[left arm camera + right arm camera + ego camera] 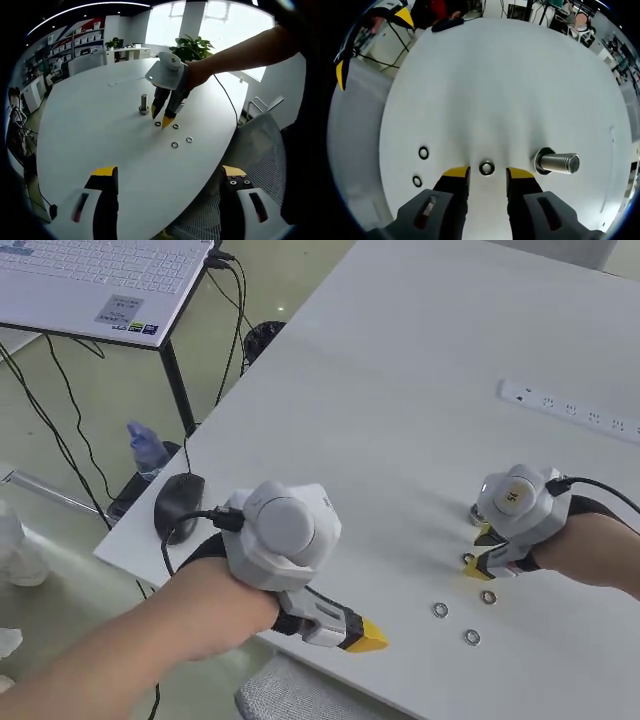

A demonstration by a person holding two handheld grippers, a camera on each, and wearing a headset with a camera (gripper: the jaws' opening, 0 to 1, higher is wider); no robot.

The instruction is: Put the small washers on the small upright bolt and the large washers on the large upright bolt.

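White bench (400, 390), carrying one upright bolt (143, 104) and loose washers (174, 145). Left gripper view: four washers lying flat near the bolt; left tongs (169, 172) spread wide, well apart from them. Right gripper view: three washers; right tongs (488, 176) parted, one washer (486, 168) flat between the tips, bolt just beside. Head view adds mouse (178, 505) and power strip (570, 410); bolt largely hidden behind right tongs

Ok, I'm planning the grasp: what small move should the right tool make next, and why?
Probably lower slightly and close on the washer: the right tool is open with the washer lying between its tips, beside the upright bolt.
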